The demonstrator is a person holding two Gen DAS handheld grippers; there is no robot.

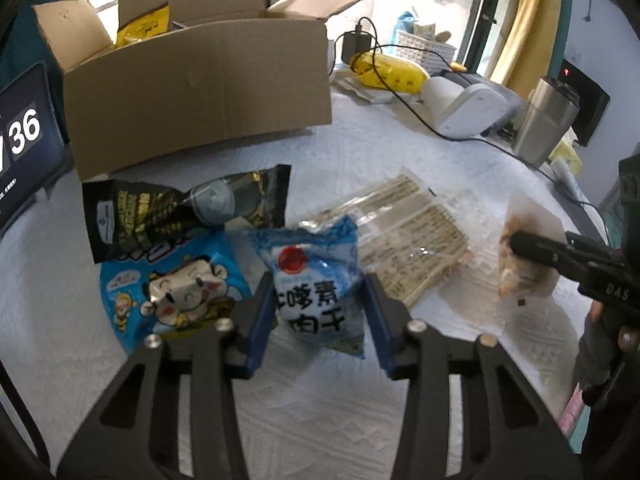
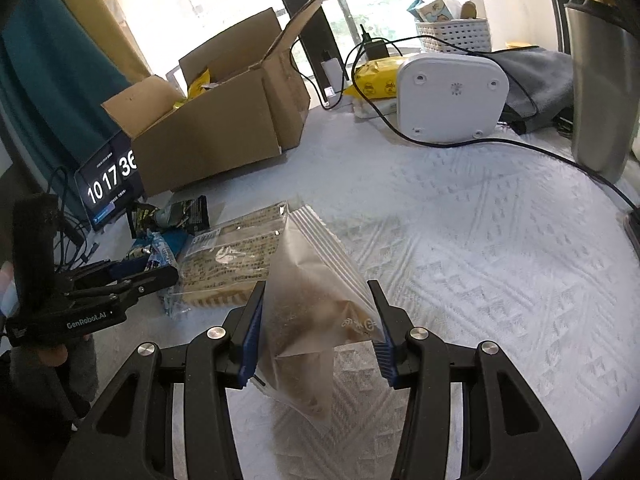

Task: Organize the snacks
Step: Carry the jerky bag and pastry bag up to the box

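Snacks lie clustered on the white cloth (image 1: 320, 420) before the open cardboard box (image 1: 200, 92), seemingly staged for packing. The left gripper (image 1: 320, 300) clamps the small blue packet (image 1: 316, 280), its long axis running away from the camera. The right gripper (image 2: 316, 320) pinches a translucent pouch (image 2: 308, 300), lifted upright, sealed edge pointing forward.

tablet clock (image 2: 110, 190) at left | white device (image 2: 450, 98) with black cable (image 2: 540, 152) | steel tumbler (image 1: 546, 120) | white basket (image 2: 454, 36) at rear
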